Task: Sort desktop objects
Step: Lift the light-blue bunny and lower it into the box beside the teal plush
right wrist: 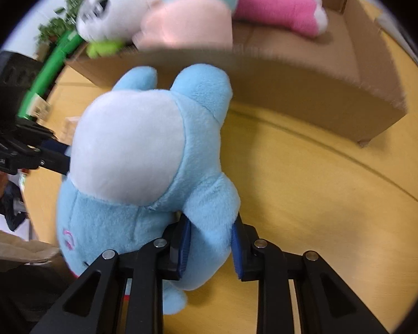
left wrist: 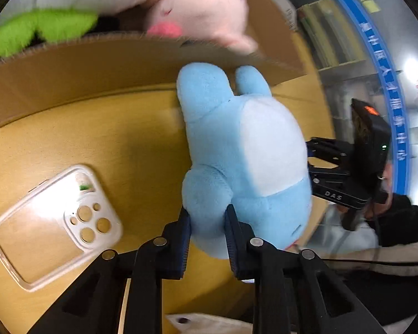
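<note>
I am holding the blue plush (left wrist: pixel 237 150) above the wooden desk (left wrist: pixel 97 139), just short of the cardboard box (left wrist: pixel 97 64). My left gripper (left wrist: pixel 207 236) is clamped on one limb; my right gripper (right wrist: pixel 210 246) is clamped on the opposite one. To do this well, I judge both hands should be lifting together, clearing the box's near wall, then letting go at once. The box is already holding a pink-and-teal plush (right wrist: pixel 192 14), a hot-pink plush (right wrist: pixel 281 5) and a white one (right wrist: pixel 111 5), crowding the landing spot. A clear phone case (left wrist: pixel 53 228) is lying on the desk, well apart.
</note>
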### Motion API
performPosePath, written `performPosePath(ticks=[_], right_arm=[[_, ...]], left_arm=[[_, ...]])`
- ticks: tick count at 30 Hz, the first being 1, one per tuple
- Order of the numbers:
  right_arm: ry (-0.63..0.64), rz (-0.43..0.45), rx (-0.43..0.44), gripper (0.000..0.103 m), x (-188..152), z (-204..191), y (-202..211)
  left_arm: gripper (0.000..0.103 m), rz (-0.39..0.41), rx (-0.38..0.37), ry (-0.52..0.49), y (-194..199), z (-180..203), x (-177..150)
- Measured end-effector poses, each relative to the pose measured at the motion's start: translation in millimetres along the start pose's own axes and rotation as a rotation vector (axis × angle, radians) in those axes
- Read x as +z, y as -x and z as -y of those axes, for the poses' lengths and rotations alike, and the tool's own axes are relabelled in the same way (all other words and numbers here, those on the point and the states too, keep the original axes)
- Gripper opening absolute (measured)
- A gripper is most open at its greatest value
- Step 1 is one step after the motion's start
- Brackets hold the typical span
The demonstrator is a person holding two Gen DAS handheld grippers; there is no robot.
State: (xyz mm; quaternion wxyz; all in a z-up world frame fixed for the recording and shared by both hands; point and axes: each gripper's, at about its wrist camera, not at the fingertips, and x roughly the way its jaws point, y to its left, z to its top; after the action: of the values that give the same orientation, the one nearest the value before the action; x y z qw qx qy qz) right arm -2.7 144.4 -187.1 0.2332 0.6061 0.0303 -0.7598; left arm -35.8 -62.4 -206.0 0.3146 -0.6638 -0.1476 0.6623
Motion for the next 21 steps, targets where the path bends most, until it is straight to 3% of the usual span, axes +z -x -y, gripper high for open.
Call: performPosePath(ticks=[9, 14, 17, 21], right_arm=[[-0.025, 0.213, -0.017, 0.023, 9, 7, 103], [-0.022, 0.337, -0.083, 0.023, 53, 15, 138], [0.003, 0.392, -0.134, 0.023, 82, 30, 152], [0.031, 0.383, -0.189, 0.023, 118, 61, 138]], left_arm=[[0.024, 0.146, -0.024, -0.168, 78, 76, 23], [0.024, 0.249, -0.024, -0.258, 111, 112, 67], [0.024, 0.294, -0.029, -0.287, 121, 114, 99], [0.024, 0.287, 0.009, -0.287, 105, 108, 143]])
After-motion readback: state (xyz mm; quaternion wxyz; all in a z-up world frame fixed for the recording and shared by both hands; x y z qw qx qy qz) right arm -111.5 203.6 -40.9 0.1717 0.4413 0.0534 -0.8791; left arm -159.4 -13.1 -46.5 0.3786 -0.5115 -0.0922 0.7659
